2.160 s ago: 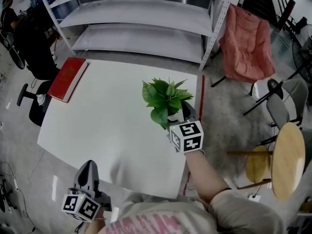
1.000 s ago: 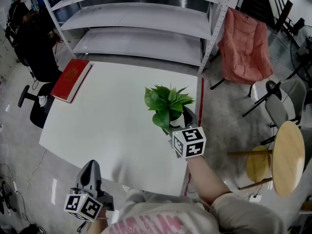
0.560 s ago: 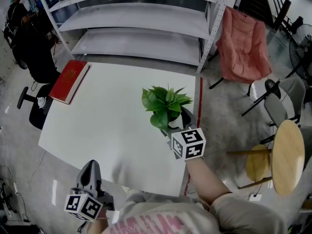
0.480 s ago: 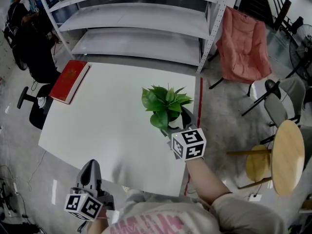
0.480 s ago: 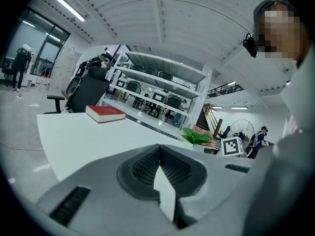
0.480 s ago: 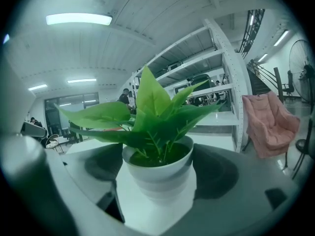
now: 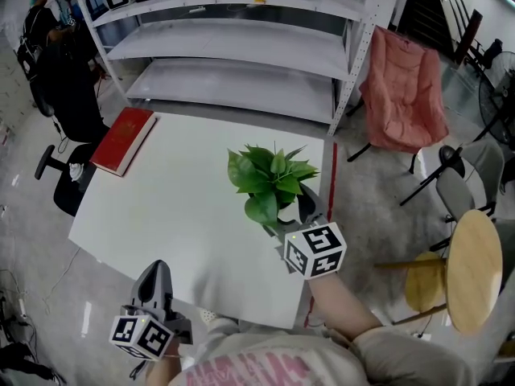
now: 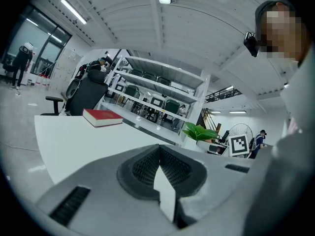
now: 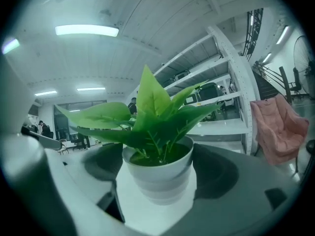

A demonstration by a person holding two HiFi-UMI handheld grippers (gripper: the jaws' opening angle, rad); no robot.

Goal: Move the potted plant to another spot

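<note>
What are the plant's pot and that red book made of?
Pot: smooth white, softly shiny, probably plastic or glazed ceramic; the look leaves it open. Red book: stiff matt cover with pale page edges, likely card or cloth over paper.

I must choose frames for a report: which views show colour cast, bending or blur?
Head view: sharp, even light; the shelf posts bend near the edges. Left gripper view: round fisheye with dark corners; the near hand-held gripper looks soft. Right gripper view: greenish cast; the lamp glares; the plant is fairly sharp.
</note>
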